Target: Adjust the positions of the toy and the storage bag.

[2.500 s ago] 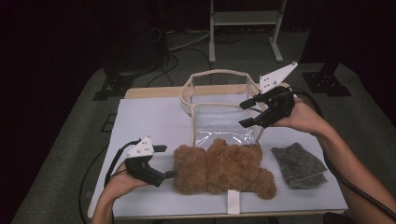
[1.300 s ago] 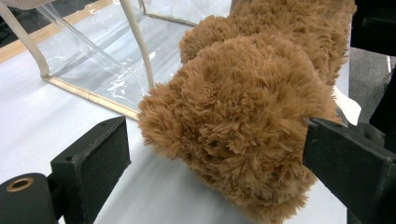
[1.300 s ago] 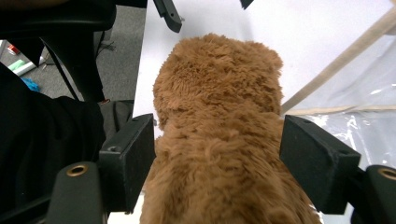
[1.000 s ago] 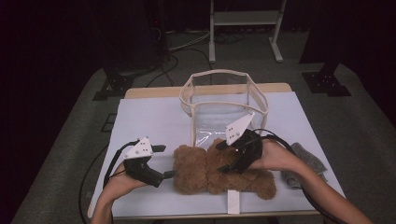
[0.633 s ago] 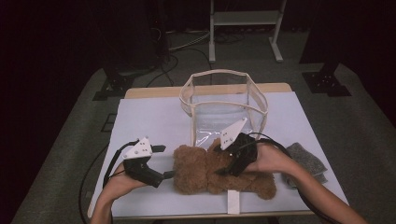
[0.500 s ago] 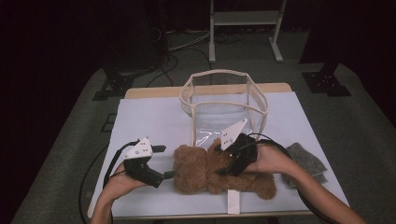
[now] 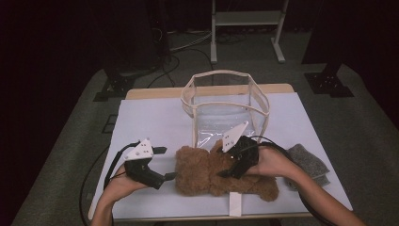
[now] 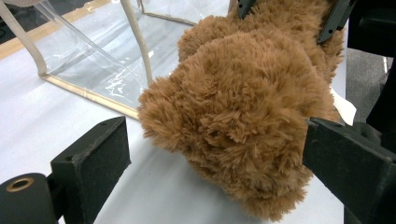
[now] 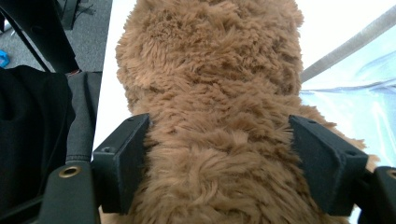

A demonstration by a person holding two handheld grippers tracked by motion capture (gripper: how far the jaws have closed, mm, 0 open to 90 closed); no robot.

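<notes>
A brown teddy bear (image 7: 207, 175) lies on its side on the white table top (image 7: 155, 120), head toward my left. My left gripper (image 7: 164, 164) rests on the table just left of the head, open. In the left gripper view the furry head (image 8: 243, 126) sits between the wide black jaws, close to the right one. My right gripper (image 7: 229, 162) is over the bear's middle. In the right gripper view its jaws stand open on either side of the bear's body (image 9: 219, 121), and both pads (image 9: 123, 163) touch the fur.
A clear bag with beige trim (image 7: 226, 106) stands open-topped just behind the bear. A grey cloth (image 7: 308, 162) lies at the right. A white strip (image 7: 234, 205) sits at the table's front edge. Dark floor with cables and stands surrounds the table.
My right gripper came down from beside the bag's rim to the bear's middle and set its jaws around the body. The left gripper has stayed put.
</notes>
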